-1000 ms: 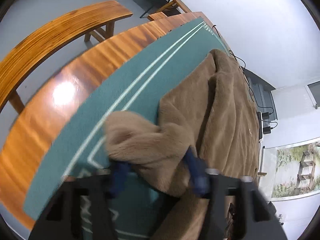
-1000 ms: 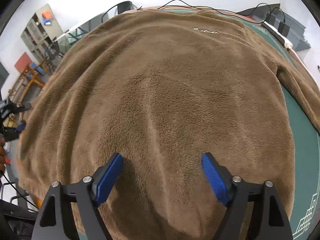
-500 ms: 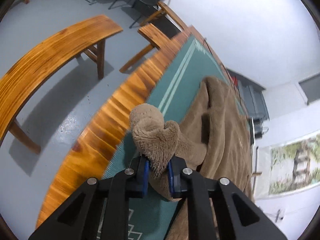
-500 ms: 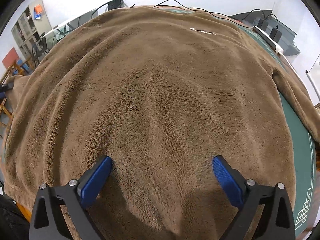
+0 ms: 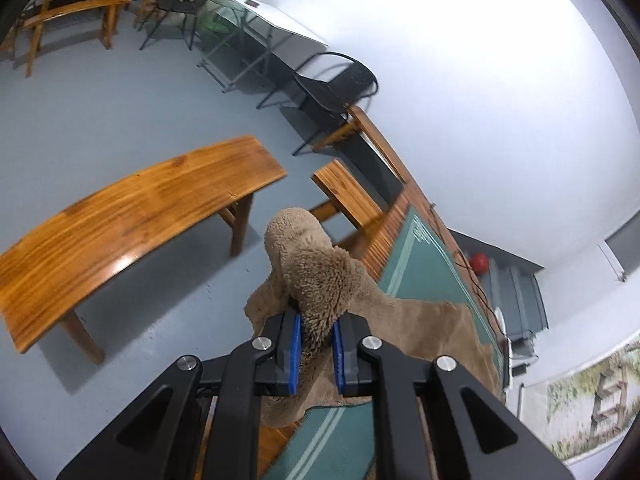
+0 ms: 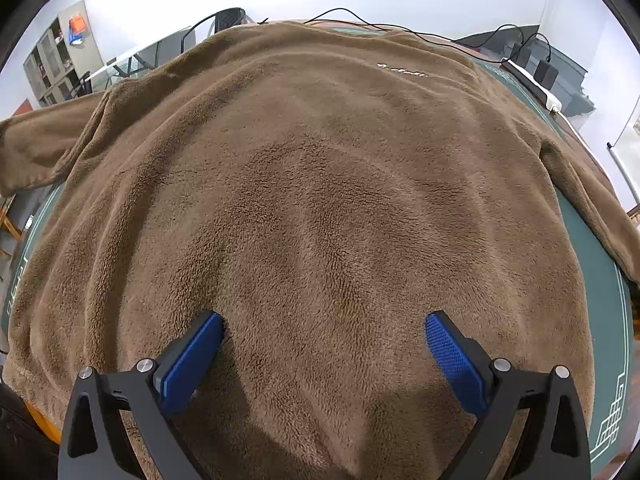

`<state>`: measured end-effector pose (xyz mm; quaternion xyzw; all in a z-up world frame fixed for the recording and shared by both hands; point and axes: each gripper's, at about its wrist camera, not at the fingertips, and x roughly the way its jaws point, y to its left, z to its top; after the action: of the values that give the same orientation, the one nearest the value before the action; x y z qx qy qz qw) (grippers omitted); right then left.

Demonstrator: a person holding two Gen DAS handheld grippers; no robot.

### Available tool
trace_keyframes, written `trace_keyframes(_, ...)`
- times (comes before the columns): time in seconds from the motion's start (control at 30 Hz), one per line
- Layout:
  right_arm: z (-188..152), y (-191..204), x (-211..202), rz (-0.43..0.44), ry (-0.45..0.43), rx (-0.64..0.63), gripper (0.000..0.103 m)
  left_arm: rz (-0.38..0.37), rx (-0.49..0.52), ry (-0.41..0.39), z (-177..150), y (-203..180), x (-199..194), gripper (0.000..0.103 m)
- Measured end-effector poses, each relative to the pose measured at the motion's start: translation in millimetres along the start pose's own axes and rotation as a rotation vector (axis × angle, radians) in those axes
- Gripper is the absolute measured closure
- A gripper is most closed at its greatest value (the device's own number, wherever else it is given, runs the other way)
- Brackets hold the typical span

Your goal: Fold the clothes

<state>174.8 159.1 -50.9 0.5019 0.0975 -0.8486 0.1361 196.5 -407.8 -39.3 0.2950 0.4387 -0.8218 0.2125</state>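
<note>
Above the bench (image 5: 424, 280), your left tongs (image 5: 316, 350) clamped the brown fleece's sleeve (image 5: 316, 276); your right tongs (image 6: 324, 344) gaped wide, empty, over the fleece (image 6: 320, 184).

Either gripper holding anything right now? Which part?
The left gripper is shut on the brown fleece top, pinching the bunched end of one sleeve, lifted off the table. The right gripper is open over the top's body, holding nothing.
</note>
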Motion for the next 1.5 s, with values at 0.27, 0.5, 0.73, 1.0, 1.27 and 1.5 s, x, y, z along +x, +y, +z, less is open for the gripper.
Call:
trace_keyframes(0.27, -1, -2, -6, 0.001, 0.006, -0.004, 0.001, 0.081, 0.018, 0.007, 24, 5, 30, 0.088)
trace_keyframes(0.5, 1, 14, 0, 0.001, 0.01, -0.006, 0.001, 0.185, 0.03, 0.057, 8, 3, 42, 0.022)
trace_keyframes(0.73, 4, 19, 2, 0.004, 0.002, -0.008, 0.0, 0.179, 0.002, 0.123, -20, 3, 39, 0.022)
trace_keyframes(1.0, 5, 20, 3, 0.006, -0.008, -0.01, 0.0, 0.003, 0.065, 0.289, -75, -62, 78, 0.022)
trace_keyframes(1.27, 5, 23, 4, 0.004, -0.021, -0.008, 0.0, -0.127, 0.122, 0.411, -122, -141, 150, 0.022)
trace_keyframes(1.5, 2, 22, 2, 0.001, -0.034, -0.001, 0.0, -0.081, 0.103, 0.483, -126, -160, 205, 0.022)
